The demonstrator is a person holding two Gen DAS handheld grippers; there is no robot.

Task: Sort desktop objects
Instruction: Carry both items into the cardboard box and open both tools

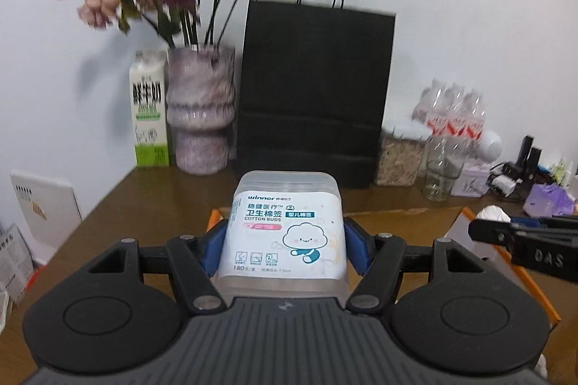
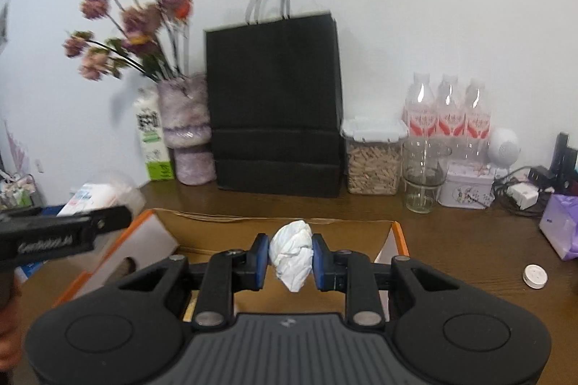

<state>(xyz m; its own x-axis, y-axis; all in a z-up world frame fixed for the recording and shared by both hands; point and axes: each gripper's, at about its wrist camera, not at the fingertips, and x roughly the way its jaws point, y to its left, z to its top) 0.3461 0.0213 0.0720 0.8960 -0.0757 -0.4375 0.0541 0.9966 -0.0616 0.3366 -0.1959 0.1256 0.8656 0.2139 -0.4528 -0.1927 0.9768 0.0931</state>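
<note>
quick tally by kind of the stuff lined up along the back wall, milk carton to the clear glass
milk carton: 1
vase of flowers: 1
black paper bag: 1
lidded clear container of grain: 1
water bottles: 3
clear glass: 1
total: 8

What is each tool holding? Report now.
Left tool: closed on the cotton buds box.
Right tool: closed on the crumpled white tissue.
</note>
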